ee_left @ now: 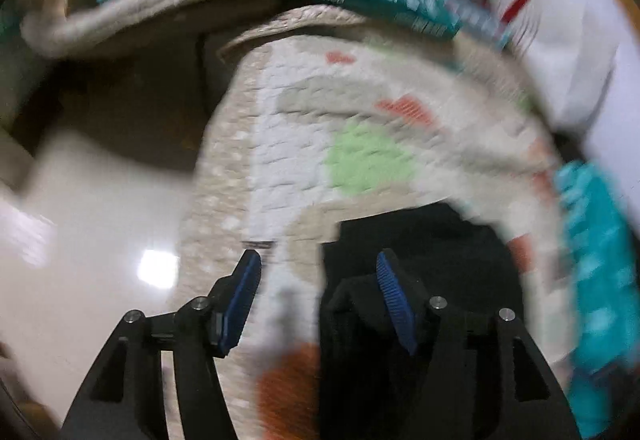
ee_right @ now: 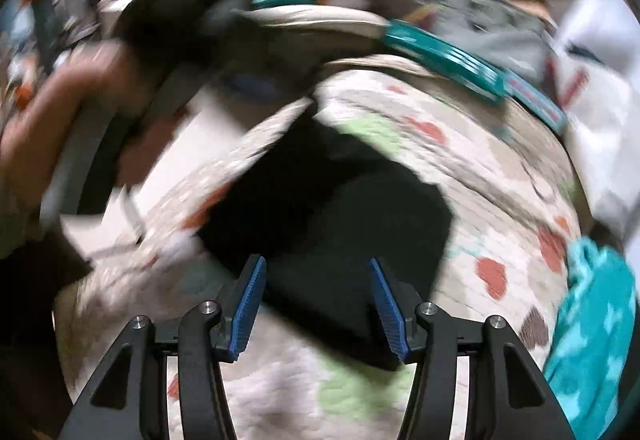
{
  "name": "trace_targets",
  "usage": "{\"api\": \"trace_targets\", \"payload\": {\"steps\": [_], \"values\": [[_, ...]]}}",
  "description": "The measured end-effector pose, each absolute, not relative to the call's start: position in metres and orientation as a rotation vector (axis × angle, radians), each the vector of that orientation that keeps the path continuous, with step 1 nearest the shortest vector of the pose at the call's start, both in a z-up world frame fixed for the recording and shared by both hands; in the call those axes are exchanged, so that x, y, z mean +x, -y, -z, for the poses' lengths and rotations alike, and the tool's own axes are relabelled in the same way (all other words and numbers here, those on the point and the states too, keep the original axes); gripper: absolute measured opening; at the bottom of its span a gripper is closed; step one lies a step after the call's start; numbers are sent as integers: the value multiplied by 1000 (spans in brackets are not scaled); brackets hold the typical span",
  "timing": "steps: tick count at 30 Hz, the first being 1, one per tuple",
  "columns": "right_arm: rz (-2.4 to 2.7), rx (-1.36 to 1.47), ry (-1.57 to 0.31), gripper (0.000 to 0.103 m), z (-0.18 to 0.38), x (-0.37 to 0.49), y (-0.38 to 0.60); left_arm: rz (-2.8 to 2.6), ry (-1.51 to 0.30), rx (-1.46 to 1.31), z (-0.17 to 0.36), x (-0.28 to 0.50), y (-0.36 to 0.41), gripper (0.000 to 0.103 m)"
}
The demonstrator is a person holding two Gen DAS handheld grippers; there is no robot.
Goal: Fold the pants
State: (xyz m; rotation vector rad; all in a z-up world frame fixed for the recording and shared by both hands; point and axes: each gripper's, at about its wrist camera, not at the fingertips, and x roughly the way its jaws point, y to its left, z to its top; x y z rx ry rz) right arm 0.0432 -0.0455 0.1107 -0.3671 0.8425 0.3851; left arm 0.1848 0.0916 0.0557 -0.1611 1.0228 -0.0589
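Black pants [ee_right: 328, 200] lie on a heart-patterned quilt [ee_left: 280, 144] beside glossy floor [ee_left: 100, 208], both hand-held grippers [ee_left: 318, 280] [ee_right: 318, 280] spread wide, holding nothing.

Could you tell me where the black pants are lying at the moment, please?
The black pants lie on the patterned quilt, filling the centre of the right wrist view ahead of the open right gripper; in the left wrist view they sit at lower right.
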Motion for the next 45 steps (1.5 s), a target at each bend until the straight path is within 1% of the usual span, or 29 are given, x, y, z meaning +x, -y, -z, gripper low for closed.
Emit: {"api": "trace_targets", "payload": {"steps": [2,3,6,10,12,14,16,20,23,25,32,39,45], "values": [[-315,-292,-833,58,-117,65,63,-48,-1041,-7,-44,189,-84,60],[-286,-264,-834,58,-117,78,69,-77,-1052,24,-38,191,-84,60],[-238,-198,-864,58,-113,108,75,-90,-1095,-42,-29,194,-97,60],[-158,-118,-953,59,-89,165,76,-104,-1131,-91,-28,194,-109,60],[-120,-115,-1034,65,-70,186,77,-111,-1147,-108,-27,193,-111,61],[-98,-79,-1107,68,-51,198,82,-105,-1173,-159,-27,194,-119,61],[-88,-15,-1100,72,-52,196,93,-112,-1187,-215,-29,192,-130,60],[-74,49,-1027,72,-78,177,114,-84,-1178,-374,-36,182,-153,60],[-80,65,-982,73,-94,150,133,-21,-1109,-439,-53,169,-157,60],[-83,66,-972,73,-97,133,142,-11,-1031,-397,-70,156,-150,60],[-32,80,-926,73,-91,70,170,-38,-864,-226,-104,114,-106,61],[-48,119,-916,73,-93,62,162,25,-851,-11,-93,97,-51,63],[-69,88,-911,74,-92,62,147,60,-846,19,-91,94,-39,63]]}}
